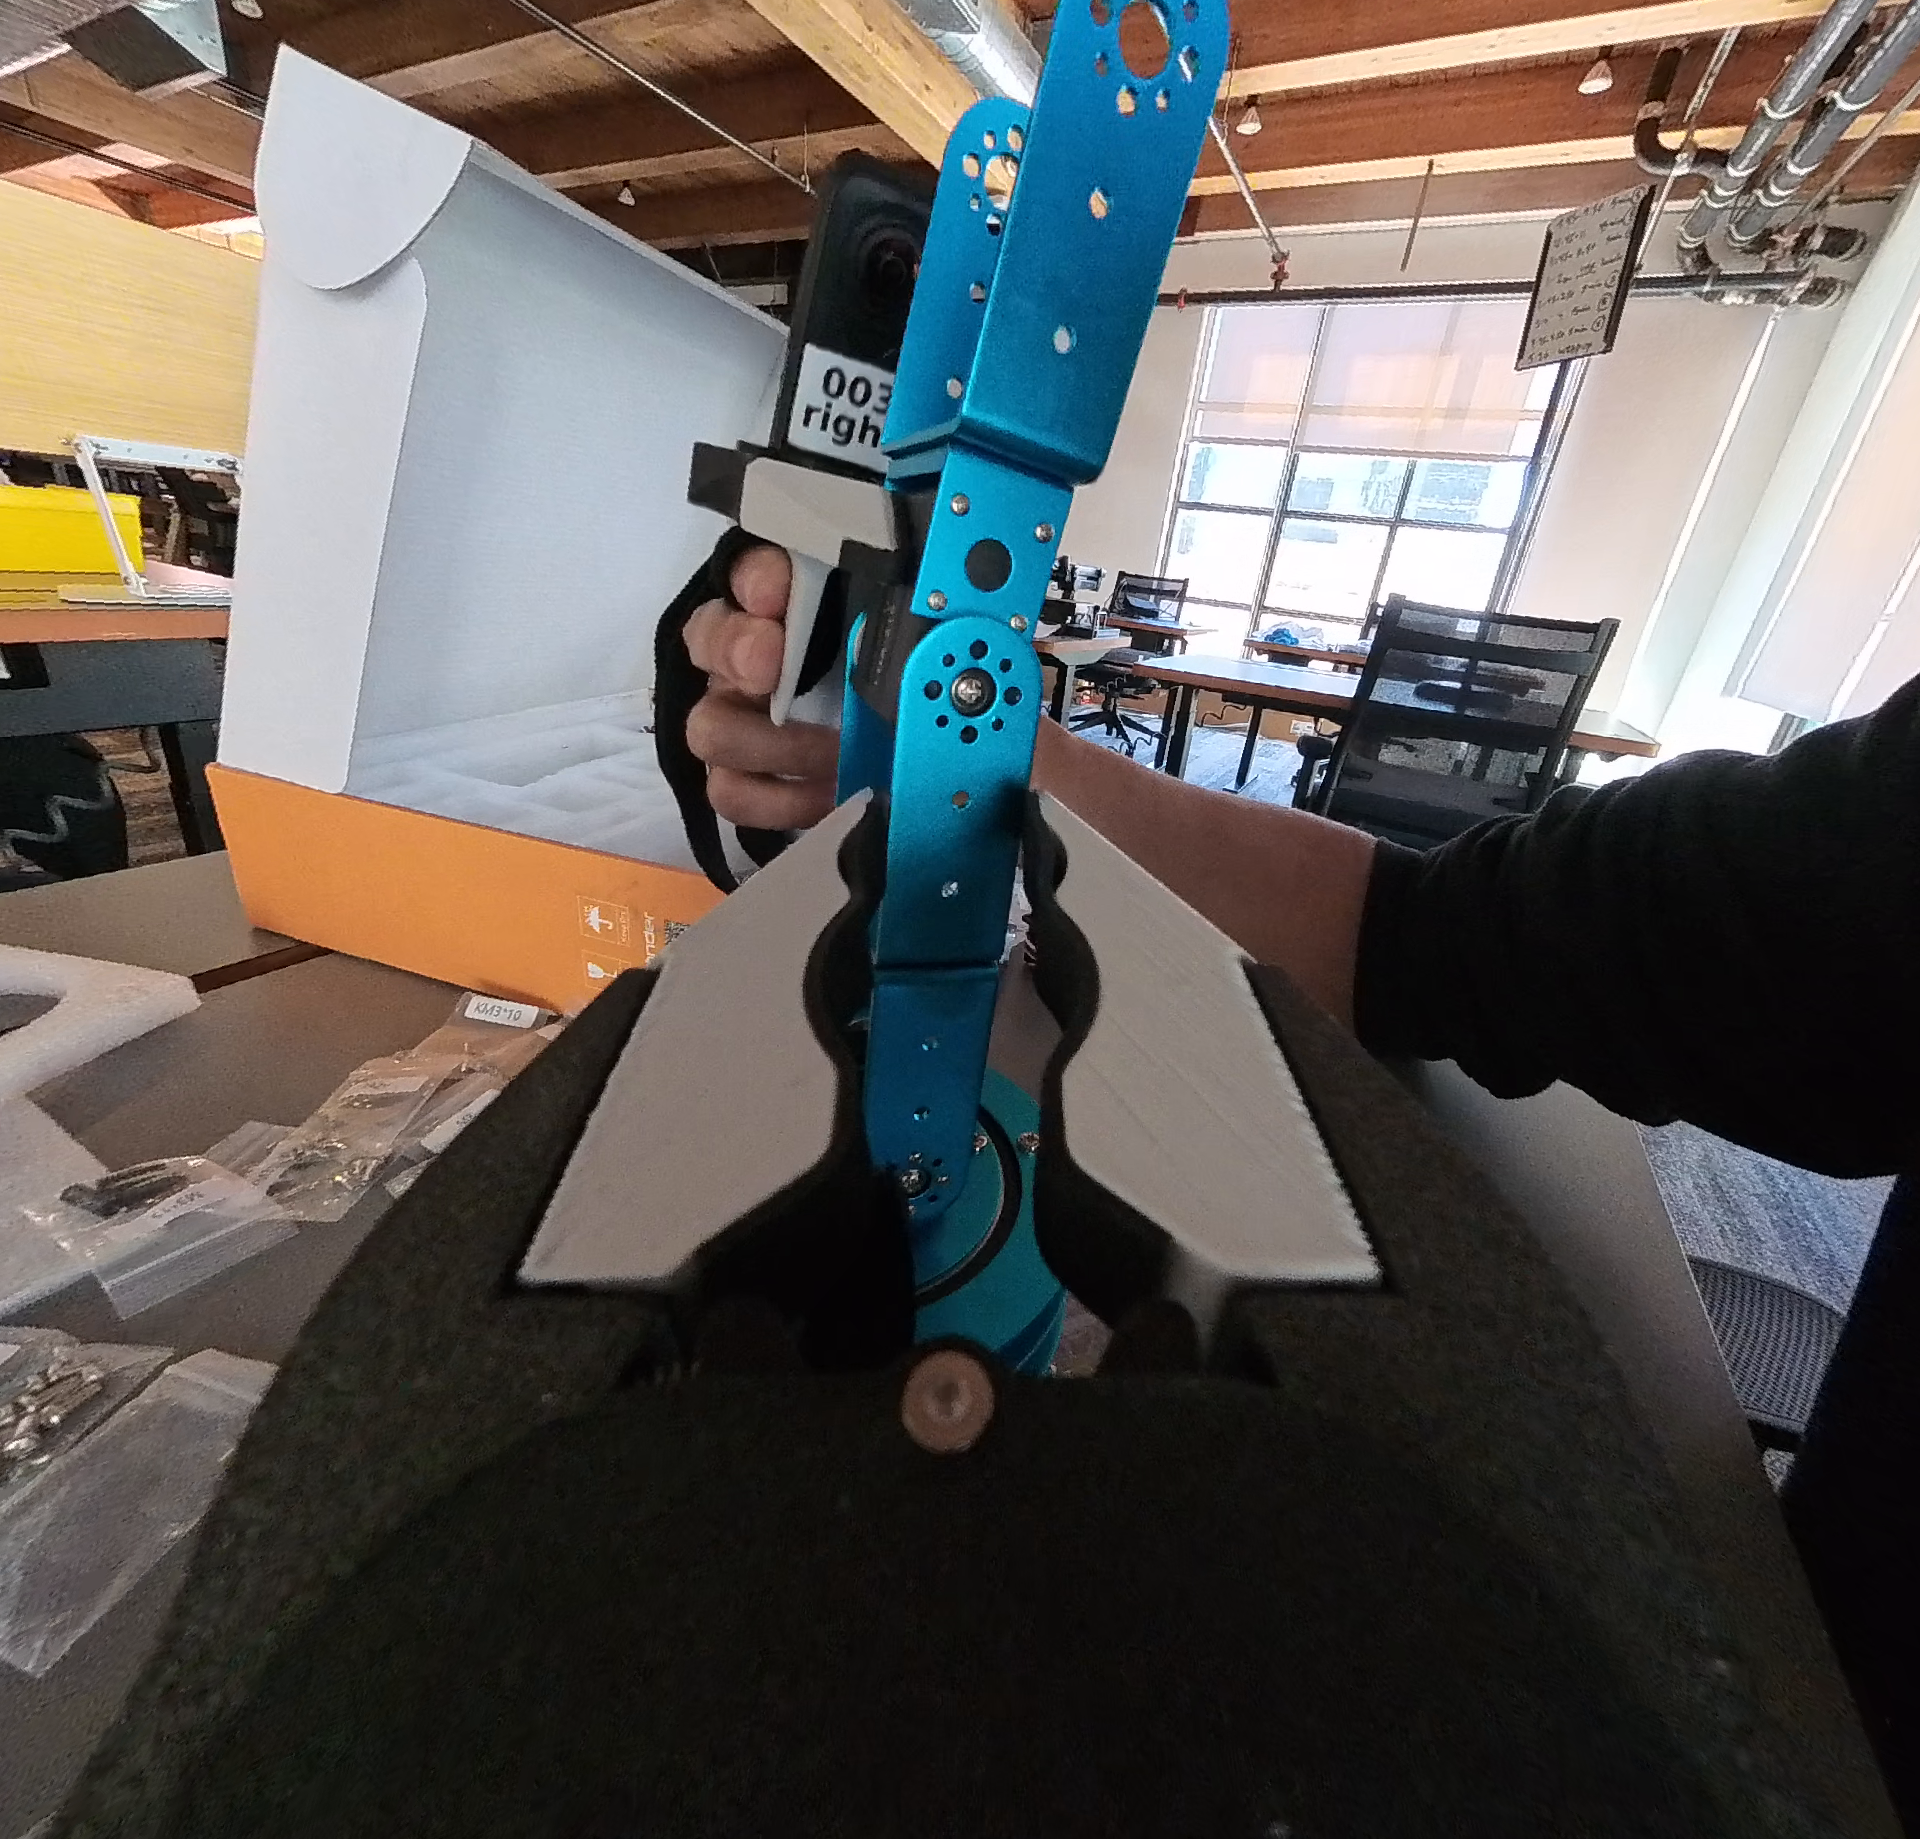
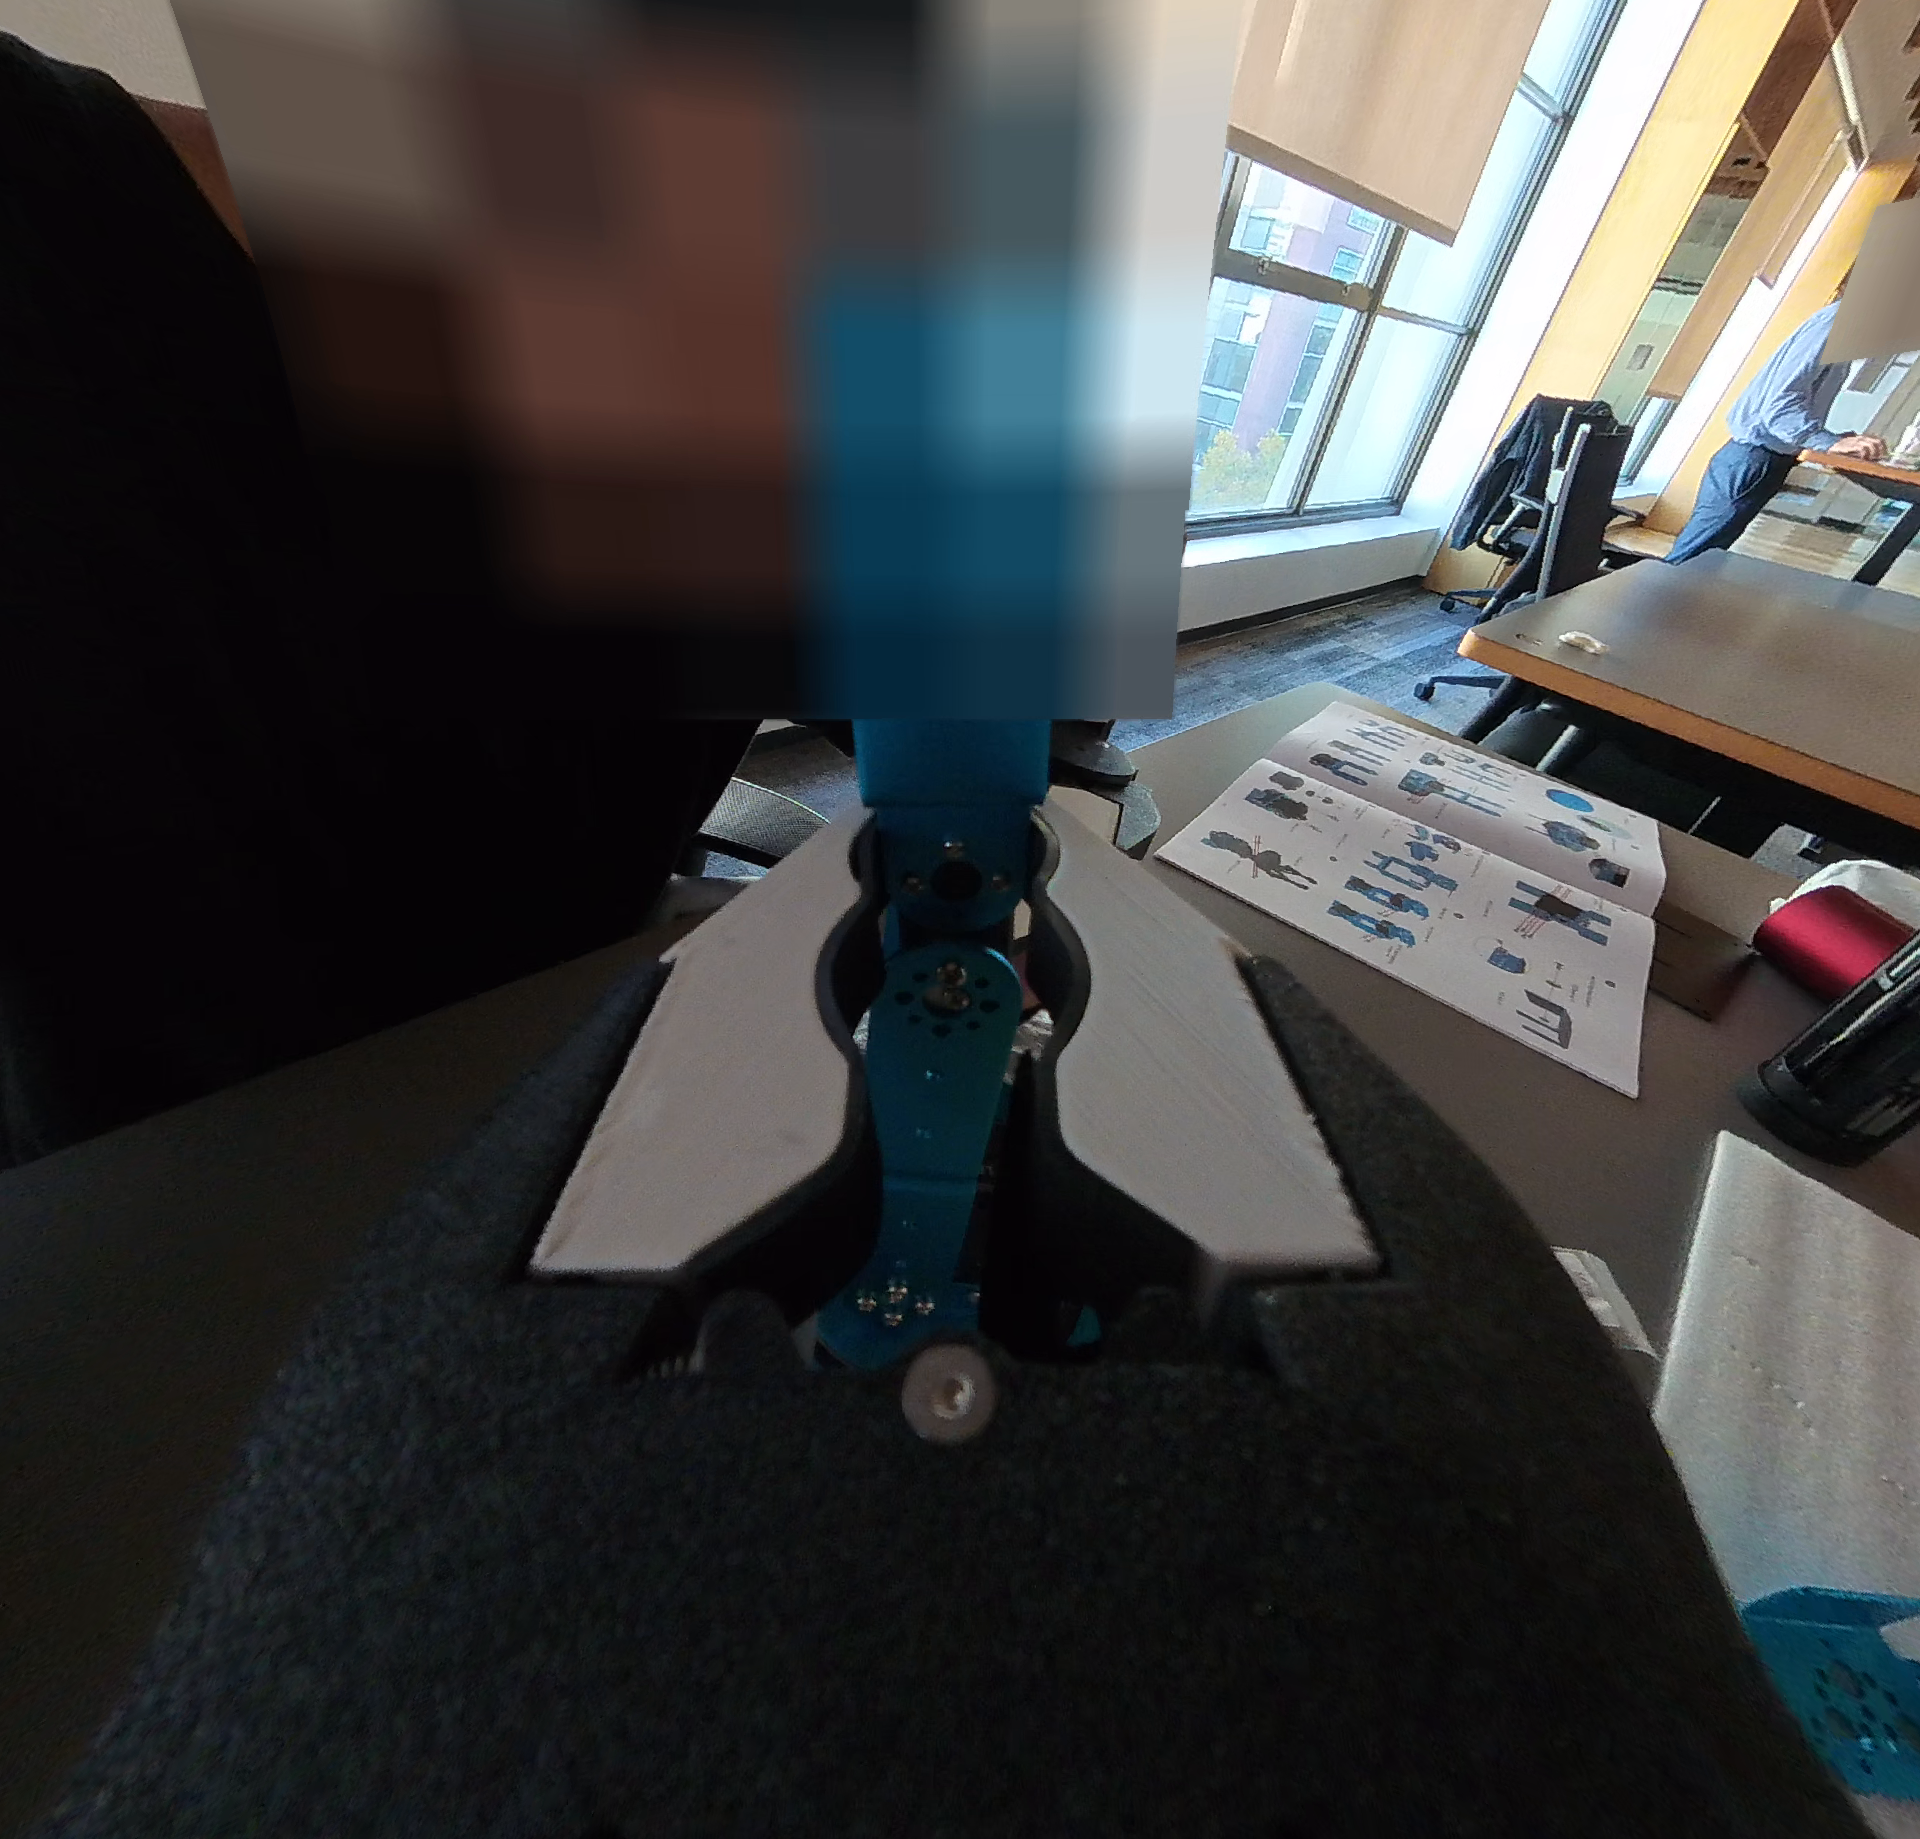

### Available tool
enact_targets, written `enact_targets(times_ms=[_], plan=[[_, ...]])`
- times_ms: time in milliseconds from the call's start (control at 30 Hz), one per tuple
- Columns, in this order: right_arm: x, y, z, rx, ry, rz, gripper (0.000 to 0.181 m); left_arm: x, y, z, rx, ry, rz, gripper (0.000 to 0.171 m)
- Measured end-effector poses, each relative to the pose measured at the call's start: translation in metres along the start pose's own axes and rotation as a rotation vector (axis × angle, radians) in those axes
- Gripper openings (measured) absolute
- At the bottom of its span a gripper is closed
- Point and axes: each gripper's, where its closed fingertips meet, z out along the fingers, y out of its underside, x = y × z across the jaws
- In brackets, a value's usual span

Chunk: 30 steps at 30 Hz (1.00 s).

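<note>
A blue metal robot arm assembly (image 1: pixel 1049 355) of perforated brackets stands upright on a round blue base (image 1: pixel 997 1259). My left gripper (image 1: pixel 951 823) is shut on its lower bracket, with the black pads against both sides. My right gripper (image 2: pixel 951 833) is shut on the same assembly (image 2: pixel 940 1020) from the opposite side. The right gripper's body with its black camera (image 1: pixel 862 303) and the person's hand (image 1: pixel 748 688) on the trigger show behind the arm in the left wrist view. The top of the assembly is hidden by a blurred patch in the right wrist view.
An open orange and white box (image 1: pixel 457 563) stands behind on the dark table (image 1: pixel 312 1000). Plastic bags of screws and small parts (image 1: pixel 343 1135) lie at the left, beside white foam (image 1: pixel 62 1010). An open instruction booklet (image 2: pixel 1455 875), a red item (image 2: pixel 1839 932) and white foam (image 2: pixel 1808 1374) lie at the right. My left and right fingertips are right by each other.
</note>
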Motion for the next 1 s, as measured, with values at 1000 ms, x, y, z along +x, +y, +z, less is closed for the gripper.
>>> enact_targets(times_ms=[1000], plan=[[0.012,-0.045,0.01,-0.904,0.323,-0.069,0.043,-0.001,0.0,0.0,0.003,-0.001,0.017,0.025]])
